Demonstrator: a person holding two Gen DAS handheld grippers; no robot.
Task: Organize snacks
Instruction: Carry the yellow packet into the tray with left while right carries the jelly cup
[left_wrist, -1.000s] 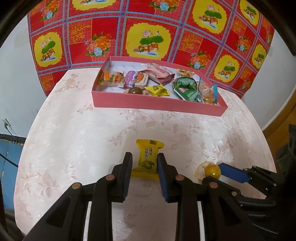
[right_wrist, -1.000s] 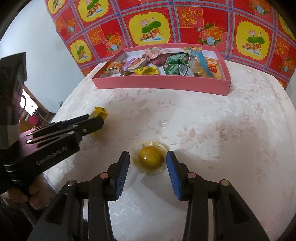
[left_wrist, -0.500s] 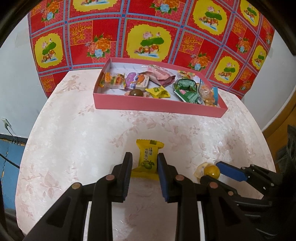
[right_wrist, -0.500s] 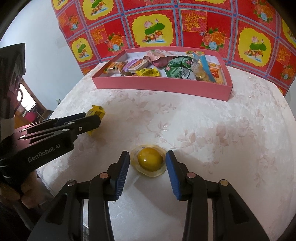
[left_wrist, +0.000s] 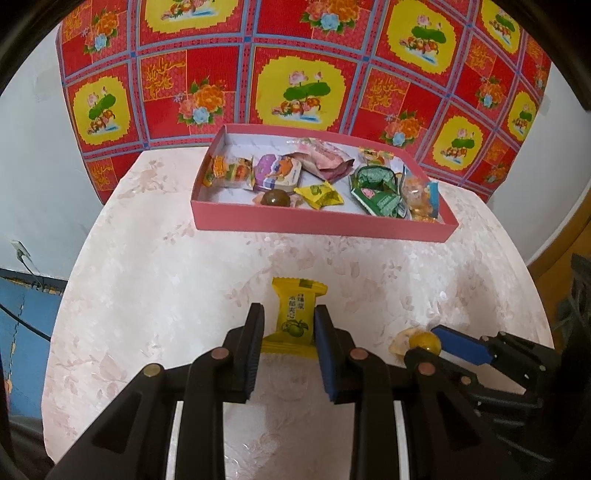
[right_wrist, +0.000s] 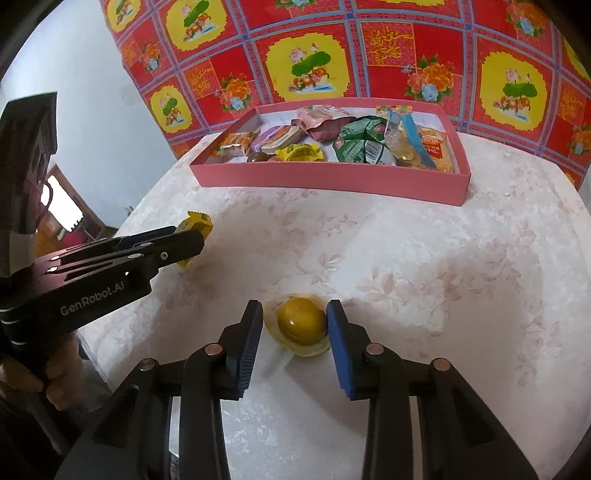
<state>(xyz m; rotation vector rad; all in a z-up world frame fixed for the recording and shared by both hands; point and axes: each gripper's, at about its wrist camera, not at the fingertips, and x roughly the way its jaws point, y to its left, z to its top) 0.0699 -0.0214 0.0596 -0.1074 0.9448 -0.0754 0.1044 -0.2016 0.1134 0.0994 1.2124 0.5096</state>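
Left wrist view: low over the worktop (left_wrist: 155, 280), looking forward along its fingers (left_wrist: 255, 332) toward the pink tray (left_wrist: 317, 225) in the upper centre of the frame. Right wrist view: likewise low and close, facing the same tray (right_wrist: 332, 181), upper centre. Shared: tray, worktop, red patterned cloth (left_wrist: 207, 66) behind. Each view catches the other gripper: lower right in the left view, left edge in the right.

Glossy yellow wrapper (left_wrist: 295, 314); matt pink cardboard tray (left_wrist: 321, 223).

Round table (left_wrist: 147, 258), pale floral cloth; red-yellow floral hanging (left_wrist: 295, 66); white walls (left_wrist: 33, 147).
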